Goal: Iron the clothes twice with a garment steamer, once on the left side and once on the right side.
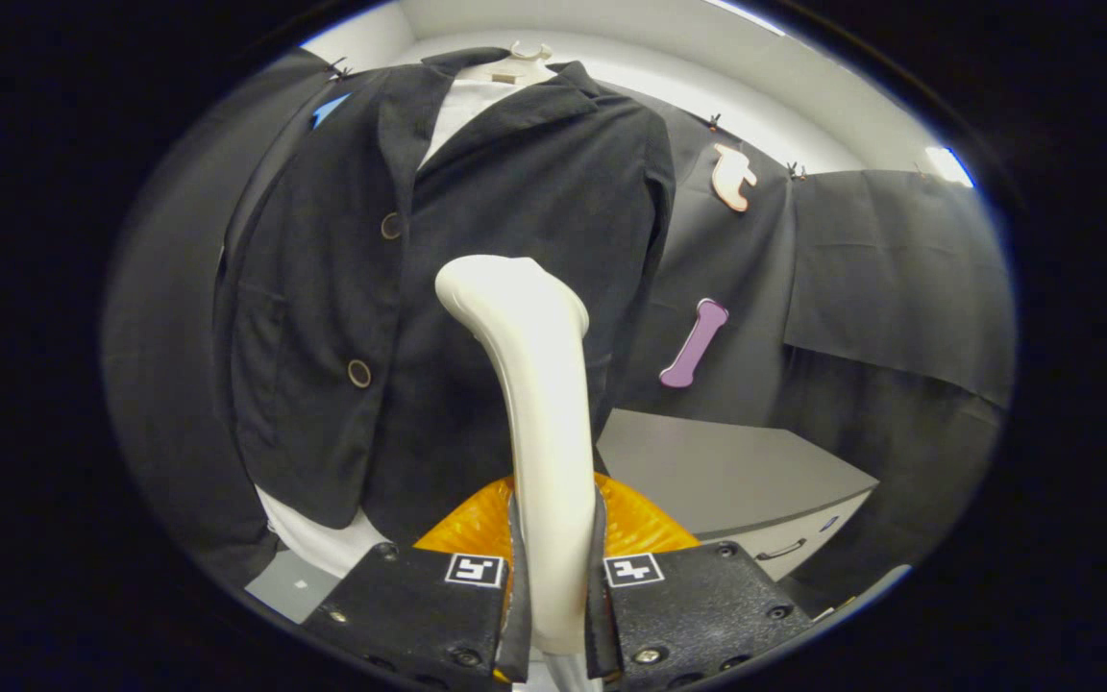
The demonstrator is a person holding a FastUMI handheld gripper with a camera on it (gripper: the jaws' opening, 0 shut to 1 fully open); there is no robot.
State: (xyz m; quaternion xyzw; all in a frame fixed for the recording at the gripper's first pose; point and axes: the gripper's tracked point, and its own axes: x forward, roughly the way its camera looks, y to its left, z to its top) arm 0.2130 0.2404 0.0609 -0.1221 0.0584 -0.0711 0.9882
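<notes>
Tongs [553,601] clenched on the steamer [539,404] handle, both fingers pressing its lower shaft. Orange base [640,524] just behind the fingers. Steamer head rose ahead, close to the jacket [477,288] front, contact unclear. Jacket hung on a hanger [529,53] beyond, over a white shirt [462,111], buttoned. Grey counter [736,471] off to the right, past the steamer. Step looked like a pass down one jacket side; which pass, unclear. Next move likely needs the head kept against the cloth and stroked along it.
</notes>
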